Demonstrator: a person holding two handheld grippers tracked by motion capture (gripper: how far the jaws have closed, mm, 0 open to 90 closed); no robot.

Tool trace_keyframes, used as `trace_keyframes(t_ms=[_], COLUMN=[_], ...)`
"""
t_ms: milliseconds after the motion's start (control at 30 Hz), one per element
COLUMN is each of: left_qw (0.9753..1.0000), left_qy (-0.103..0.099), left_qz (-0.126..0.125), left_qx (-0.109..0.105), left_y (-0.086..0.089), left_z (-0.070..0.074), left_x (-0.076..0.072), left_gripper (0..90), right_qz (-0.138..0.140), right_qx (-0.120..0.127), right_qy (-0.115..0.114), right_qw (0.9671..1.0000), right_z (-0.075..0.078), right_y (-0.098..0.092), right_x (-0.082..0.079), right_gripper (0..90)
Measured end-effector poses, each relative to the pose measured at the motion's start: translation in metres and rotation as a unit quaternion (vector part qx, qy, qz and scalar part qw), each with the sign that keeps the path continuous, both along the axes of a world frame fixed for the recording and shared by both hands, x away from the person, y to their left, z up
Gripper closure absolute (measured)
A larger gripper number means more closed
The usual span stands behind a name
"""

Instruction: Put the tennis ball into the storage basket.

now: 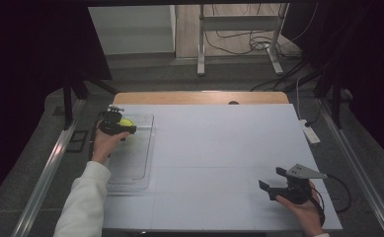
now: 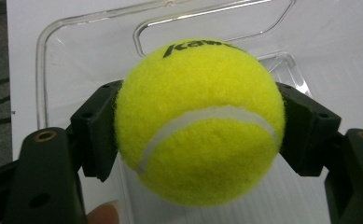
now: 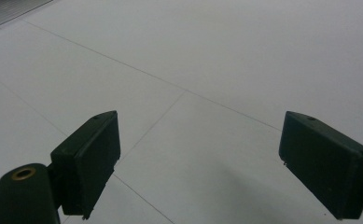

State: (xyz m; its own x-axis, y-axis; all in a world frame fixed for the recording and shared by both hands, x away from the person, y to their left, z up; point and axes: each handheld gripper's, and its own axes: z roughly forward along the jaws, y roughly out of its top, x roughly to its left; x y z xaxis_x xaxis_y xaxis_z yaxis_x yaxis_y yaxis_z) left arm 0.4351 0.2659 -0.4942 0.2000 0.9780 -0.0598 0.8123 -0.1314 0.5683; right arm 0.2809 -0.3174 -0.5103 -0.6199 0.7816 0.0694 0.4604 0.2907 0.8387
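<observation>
Here, in the left part of the high view, the left gripper [image 1: 123, 124] is clamped on a yellow tennis ball [image 1: 126, 122] above the far end of a clear plastic tray [image 1: 130, 163], which lies along the left edge of the white surface [image 1: 219, 148]. The left gripper view shows the hold closely: the tennis ball [image 2: 198, 122] fills the middle of the frame, pressed between the two black jaws on its left and right flanks, with a white seam curving across its front and black lettering near its top. Behind it, the transparent tray's [image 2: 58, 51] rounded rim and inner ridge cross the upper part of the frame, and a fingertip [image 2: 105, 213] peeks in at the bottom edge. A white sleeve [image 1: 83, 202] runs up from the lower left of the high view to the hand on that gripper. In the lower right of the high view, the right gripper [image 1: 269, 181] rests low over the surface, well apart from the tray, its jaws spread wide. The right gripper view shows those jaws at the lower left and lower right with bare white surface [image 3: 207, 70] between them.
</observation>
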Motion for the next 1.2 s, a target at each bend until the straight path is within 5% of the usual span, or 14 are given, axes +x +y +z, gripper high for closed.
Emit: trace_keyframes(t_ms=[1200], left_qw=[0.9967], left_qy=[0.034], left_qz=[-0.02], left_qx=[0.071], left_y=[-0.014], left_z=[-0.011], left_x=[0.004], left_gripper=[24.7], right_qz=[-0.001], right_qx=[-0.001], right_qy=[0.001], right_qw=[1.0], right_z=[-0.001], right_y=[-0.001], right_x=[0.001], right_gripper=[12.9])
